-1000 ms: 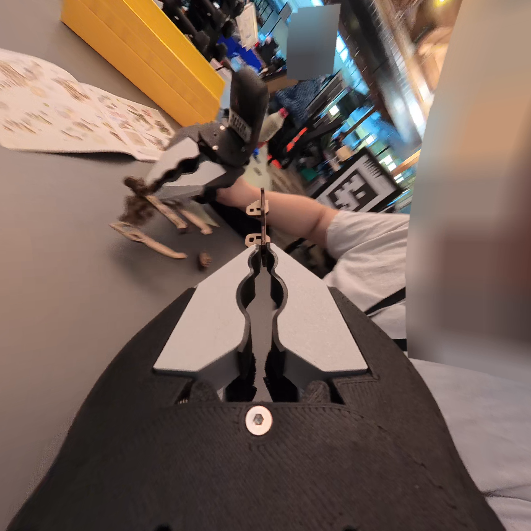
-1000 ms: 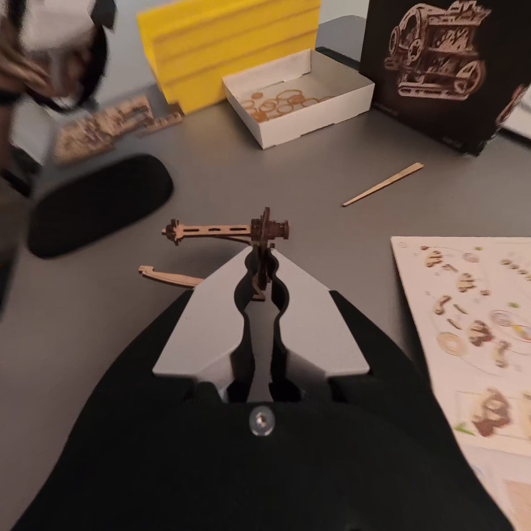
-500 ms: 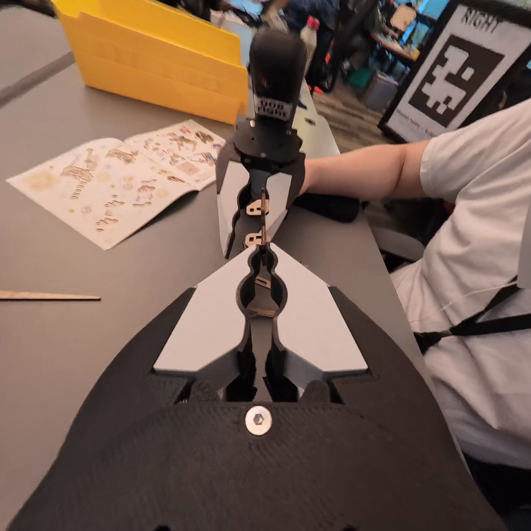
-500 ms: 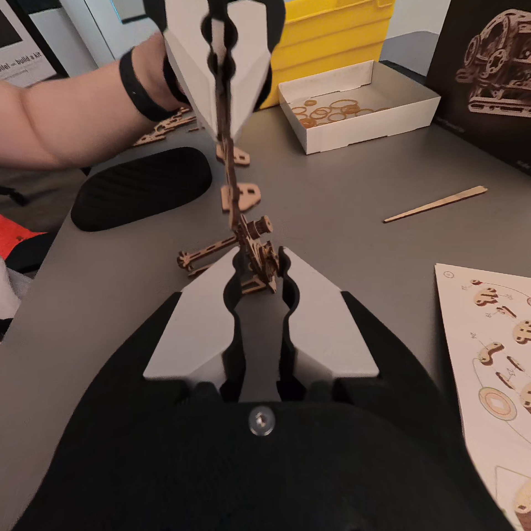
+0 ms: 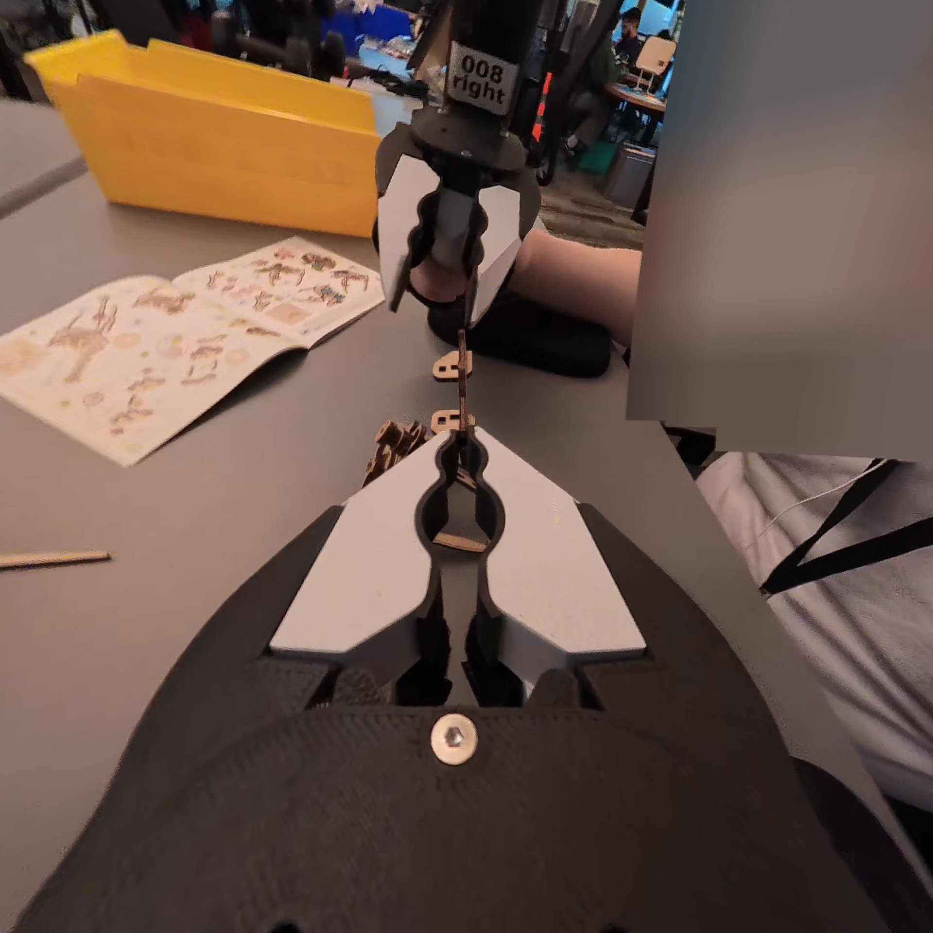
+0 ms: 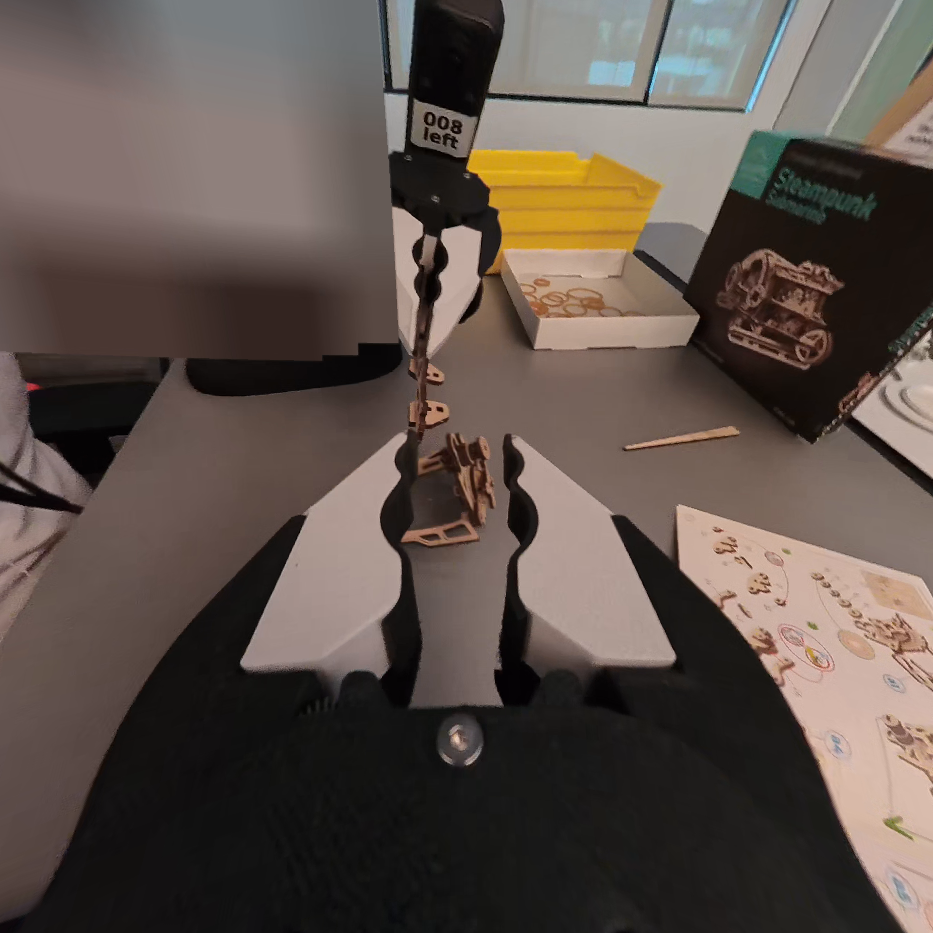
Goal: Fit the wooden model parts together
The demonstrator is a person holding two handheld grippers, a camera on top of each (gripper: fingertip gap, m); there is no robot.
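Observation:
My left gripper [image 5: 460,435] is shut on a thin wooden strip [image 5: 461,389] with two small tabs; the strip points forward from the fingertips. A small wooden assembly [image 6: 462,484] rests on the grey table [image 6: 252,479], between the fingers of my right gripper [image 6: 457,444], which is open and not touching it. In the right wrist view the left gripper [image 6: 428,343] faces mine and holds the strip [image 6: 421,383] down toward the assembly. In the left wrist view the open right gripper [image 5: 434,303] is opposite, and the assembly [image 5: 396,444] lies just left of my fingertips.
A yellow bin [image 6: 560,202] stands at the back, beside a white box [image 6: 606,335] of wooden rings and a dark kit box [image 6: 808,293]. An open instruction booklet [image 6: 808,631], a wooden stick [image 6: 681,438] and a black pad [image 5: 530,338] lie on the table.
My right gripper has opened and let go of the wooden assembly, which now rests on the table. The left gripper still holds the strip, end-on to the right gripper.

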